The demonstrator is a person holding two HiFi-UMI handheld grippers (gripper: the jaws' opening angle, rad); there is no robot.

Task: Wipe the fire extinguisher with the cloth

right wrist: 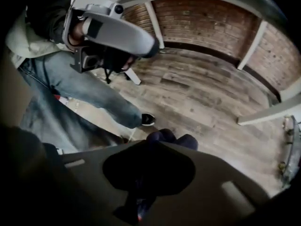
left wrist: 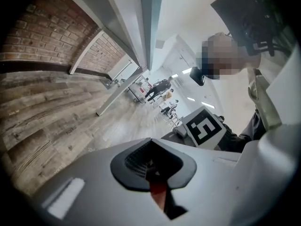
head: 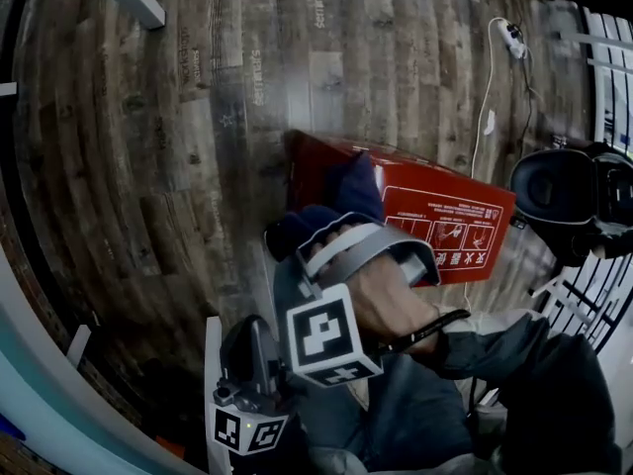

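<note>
On the plank floor [head: 148,166] the red fire extinguisher [head: 445,216] lies flat just ahead of me, my right gripper [right wrist: 159,149] is clamped on the dark cloth [right wrist: 186,141], my left gripper [left wrist: 153,167] is closed and empty, so next, I judge, press cloth onto red and sweep.

The right hand [head: 391,300] grips the right gripper [right wrist: 160,147], which is aimed steeply down. Its jaws are clamped on the cloth [right wrist: 175,138]. In the head view, the left gripper [left wrist: 153,163] sits low at the left. It is aimed slightly below level, with its jaws together.
</note>
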